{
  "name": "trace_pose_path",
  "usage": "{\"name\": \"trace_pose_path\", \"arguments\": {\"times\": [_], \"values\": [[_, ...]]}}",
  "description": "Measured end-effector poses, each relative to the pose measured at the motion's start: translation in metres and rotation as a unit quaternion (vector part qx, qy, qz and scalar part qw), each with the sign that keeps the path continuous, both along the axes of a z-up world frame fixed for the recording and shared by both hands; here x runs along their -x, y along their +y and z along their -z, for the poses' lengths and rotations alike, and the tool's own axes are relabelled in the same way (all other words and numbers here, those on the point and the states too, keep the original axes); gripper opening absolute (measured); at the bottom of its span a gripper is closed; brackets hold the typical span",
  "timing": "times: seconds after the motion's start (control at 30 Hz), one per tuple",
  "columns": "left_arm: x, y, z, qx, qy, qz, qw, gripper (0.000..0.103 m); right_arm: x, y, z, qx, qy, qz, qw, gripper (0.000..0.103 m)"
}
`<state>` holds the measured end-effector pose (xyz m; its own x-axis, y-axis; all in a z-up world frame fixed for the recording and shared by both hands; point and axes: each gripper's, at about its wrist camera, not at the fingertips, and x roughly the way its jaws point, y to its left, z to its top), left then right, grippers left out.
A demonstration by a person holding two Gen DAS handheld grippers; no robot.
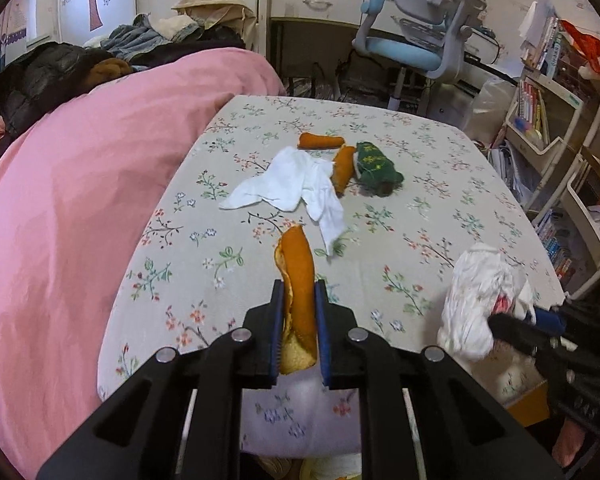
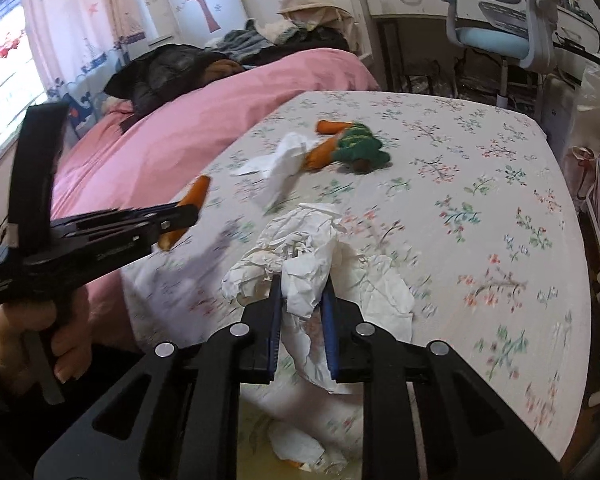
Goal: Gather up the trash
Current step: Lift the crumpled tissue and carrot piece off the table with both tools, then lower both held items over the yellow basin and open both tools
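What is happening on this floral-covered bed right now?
A person is clearing trash with a gripper in each hand. The left gripper is shut on a piece of orange peel; the right gripper is shut on crumpled white paper. More peel, a tissue and a green wrapper remain on the bed.

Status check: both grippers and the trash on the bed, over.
Left gripper shut on orange peel strip. Right gripper shut on crumpled white tissue. Flat white tissue, two peels left. Nothing blocking.
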<state>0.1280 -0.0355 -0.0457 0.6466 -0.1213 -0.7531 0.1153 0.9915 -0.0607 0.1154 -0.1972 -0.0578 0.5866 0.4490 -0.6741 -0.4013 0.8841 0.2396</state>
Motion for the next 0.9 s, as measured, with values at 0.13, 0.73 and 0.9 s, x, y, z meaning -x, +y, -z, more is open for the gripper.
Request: {"name": "trace_pose_path", "arguments": {"times": [0.13, 0.73, 0.9], "values": [[0.012, -0.002, -0.003, 0.003, -0.008, 0.002, 1.0000, 0.015, 0.026, 0.004, -0.005, -0.006, -0.006, -0.008, 1.000, 0.017], [0.048, 0.002, -0.013, 0.031, -0.030, 0.006, 0.9990, 0.015, 0.113, 0.027, 0.020, 0.025, 0.054, -0.065, 0.996, 0.019], [0.063, 0.005, -0.010, 0.053, -0.020, 0.009, 0.9984, 0.015, 0.125, 0.037, 0.052, 0.073, 0.115, -0.069, 0.988, 0.041]]}}
